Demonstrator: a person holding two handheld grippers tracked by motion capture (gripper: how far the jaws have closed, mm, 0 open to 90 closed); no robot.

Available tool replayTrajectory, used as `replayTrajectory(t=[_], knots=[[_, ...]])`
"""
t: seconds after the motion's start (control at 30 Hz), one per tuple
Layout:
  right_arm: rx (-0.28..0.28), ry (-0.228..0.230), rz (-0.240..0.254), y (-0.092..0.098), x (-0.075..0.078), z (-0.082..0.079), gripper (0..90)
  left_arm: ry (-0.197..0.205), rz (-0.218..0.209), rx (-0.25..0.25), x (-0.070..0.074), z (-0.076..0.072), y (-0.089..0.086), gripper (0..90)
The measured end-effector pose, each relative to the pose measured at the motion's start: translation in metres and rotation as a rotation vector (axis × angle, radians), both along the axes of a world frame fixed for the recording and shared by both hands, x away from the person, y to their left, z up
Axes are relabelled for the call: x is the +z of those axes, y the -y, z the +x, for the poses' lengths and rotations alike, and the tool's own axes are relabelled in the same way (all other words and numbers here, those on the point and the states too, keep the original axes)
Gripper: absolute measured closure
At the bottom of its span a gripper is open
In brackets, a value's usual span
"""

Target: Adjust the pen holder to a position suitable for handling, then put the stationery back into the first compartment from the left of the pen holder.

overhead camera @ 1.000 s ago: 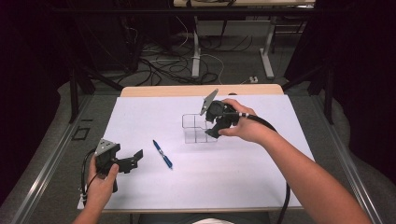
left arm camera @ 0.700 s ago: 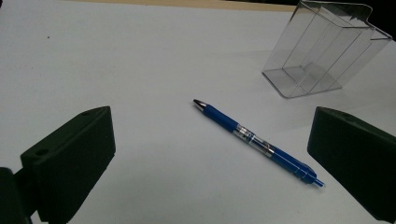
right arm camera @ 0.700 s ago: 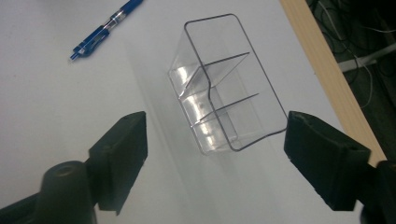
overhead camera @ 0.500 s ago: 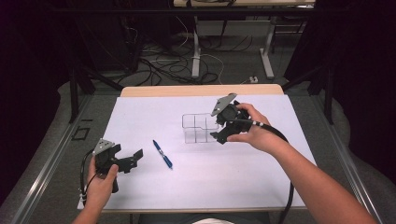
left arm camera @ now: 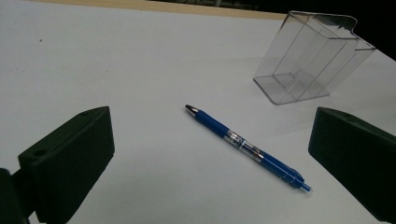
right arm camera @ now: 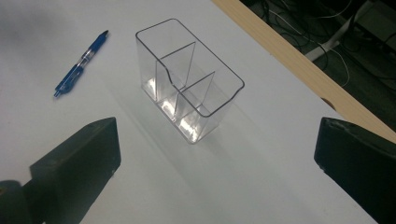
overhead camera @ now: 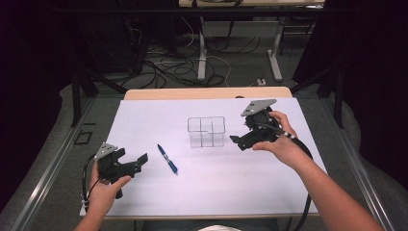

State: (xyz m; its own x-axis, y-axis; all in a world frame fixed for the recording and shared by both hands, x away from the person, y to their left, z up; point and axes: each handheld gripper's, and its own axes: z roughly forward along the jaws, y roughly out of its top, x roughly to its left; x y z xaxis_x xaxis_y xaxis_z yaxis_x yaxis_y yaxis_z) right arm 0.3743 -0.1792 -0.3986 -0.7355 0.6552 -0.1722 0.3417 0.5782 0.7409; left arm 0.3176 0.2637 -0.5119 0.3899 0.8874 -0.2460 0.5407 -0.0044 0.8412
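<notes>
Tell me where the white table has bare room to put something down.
Bare white table lies left of the clear organizer and behind the blue pen. The near middle, between both hands, is free too. Around pen and organizer it is tighter.

Blue pen (left arm camera: 245,147) between spread fingers (left arm camera: 65,161) — clear organizer (left arm camera: 310,58) beyond.

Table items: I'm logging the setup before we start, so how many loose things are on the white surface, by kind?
Blue pen: 1
Clear plastic organizer with compartments: 1
Total: 2
</notes>
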Motion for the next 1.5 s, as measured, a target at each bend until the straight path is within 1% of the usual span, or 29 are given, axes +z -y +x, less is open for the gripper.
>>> replayTrajectory(t=[0.13,0.2,0.27,0.3,0.33,0.37,0.4,0.43,0.47,0.5,0.53,0.63,0.73,0.8,0.83,0.97,1.03,1.1,1.17,1.2,1.23,1.27,1.3,1.33,1.37,1.43,1.5], knots=[[-0.047,-0.005,0.102,0.016,-0.009,-0.004,0.0,-0.004,0.005,-0.004,0.001,0.0,0.001,0.5],[-0.07,0.004,0.129,0.024,-0.013,-0.008,0.0,-0.003,0.005,-0.003,0.001,0.0,0.002,0.5],[-0.107,0.038,0.136,0.031,-0.018,-0.012,0.1,-0.001,0.003,0.0,0.002,0.001,0.002,0.5],[-0.134,0.059,0.13,0.035,-0.021,-0.015,1.7,0.0,0.001,0.002,0.002,0.001,0.001,0.5],[-0.163,0.075,0.118,0.038,-0.024,-0.016,5.7,0.001,-0.001,0.005,0.003,0.001,0.001,0.6],[-0.184,0.083,0.122,0.042,-0.026,-0.017,10.1,0.001,-0.005,0.009,0.003,0.002,0.001,0.6],[-0.209,0.093,0.143,0.046,-0.03,-0.019,14.4,0.0,-0.009,0.011,0.003,0.002,0.001,0.6],[-0.229,0.1,0.148,0.05,-0.032,-0.021,16.9,-0.001,-0.011,0.01,0.003,0.002,0.001,0.6],[-0.249,0.105,0.158,0.054,-0.035,-0.022,16.9,-0.003,-0.015,0.01,0.003,0.002,0.001,0.7],[-0.267,0.097,0.176,0.058,-0.038,-0.023,17.2,-0.006,-0.016,0.01,0.003,0.002,0.001,0.7],[-0.29,0.1,0.192,0.061,-0.042,-0.023,18.3,-0.006,-0.017,0.011,0.003,0.003,0.001,0.7],[-0.329,0.091,0.238,0.072,-0.05,-0.026,19.8,-0.014,-0.025,0.017,0.004,0.004,0.0,0.9],[-0.357,0.099,0.265,0.08,-0.059,-0.028,19.2,-0.02,-0.041,0.026,0.004,0.006,0.0,1.5],[-0.375,0.106,0.27,0.085,-0.064,-0.029,19.1,-0.026,-0.041,0.035,0.005,0.007,0.0,2.7],[-0.385,0.104,0.283,0.087,-0.067,-0.03,19.0,-0.027,-0.045,0.04,0.006,0.008,0.0,3.4],[-0.413,0.102,0.306,0.095,-0.075,-0.031,17.7,-0.033,-0.064,0.062,0.009,0.009,0.0,8.7],[-0.425,0.103,0.328,0.098,-0.078,-0.032,15.5,-0.03,-0.07,0.07,0.012,0.009,0.001,11.4],[-0.441,0.113,0.328,0.099,-0.082,-0.033,14.9,-0.027,-0.069,0.077,0.014,0.009,0.003,13.3],[-0.446,0.113,0.329,0.1,-0.085,-0.035,14.2,-0.023,-0.078,0.08,0.016,0.009,0.004,16.0],[-0.451,0.109,0.341,0.099,-0.086,-0.035,14.2,-0.026,-0.081,0.08,0.017,0.01,0.004,16.2],[-0.443,0.114,0.338,0.1,-0.087,-0.035,13.6,-0.032,-0.082,0.08,0.018,0.01,0.005,16.4],[-0.444,0.114,0.342,0.099,-0.088,-0.035,12.1,-0.033,-0.092,0.084,0.018,0.011,0.006,16.7],[-0.448,0.115,0.342,0.099,-0.089,-0.035,11.1,-0.043,-0.094,0.081,0.019,0.011,0.006,17.2],[-0.447,0.113,0.336,0.099,-0.09,-0.036,11.0,-0.048,-0.11,0.092,0.019,0.012,0.008,18.1],[-0.452,0.109,0.347,0.098,-0.09,-0.036,10.9,-0.057,-0.113,0.091,0.02,0.013,0.008,19.4],[-0.45,0.114,0.335,0.097,-0.09,-0.036,9.9,-0.067,-0.117,0.088,0.021,0.014,0.008,20.5],[-0.443,0.113,0.34,0.096,-0.089,-0.036,9.9,-0.078,-0.13,0.099,0.022,0.016,0.01,22.5]])
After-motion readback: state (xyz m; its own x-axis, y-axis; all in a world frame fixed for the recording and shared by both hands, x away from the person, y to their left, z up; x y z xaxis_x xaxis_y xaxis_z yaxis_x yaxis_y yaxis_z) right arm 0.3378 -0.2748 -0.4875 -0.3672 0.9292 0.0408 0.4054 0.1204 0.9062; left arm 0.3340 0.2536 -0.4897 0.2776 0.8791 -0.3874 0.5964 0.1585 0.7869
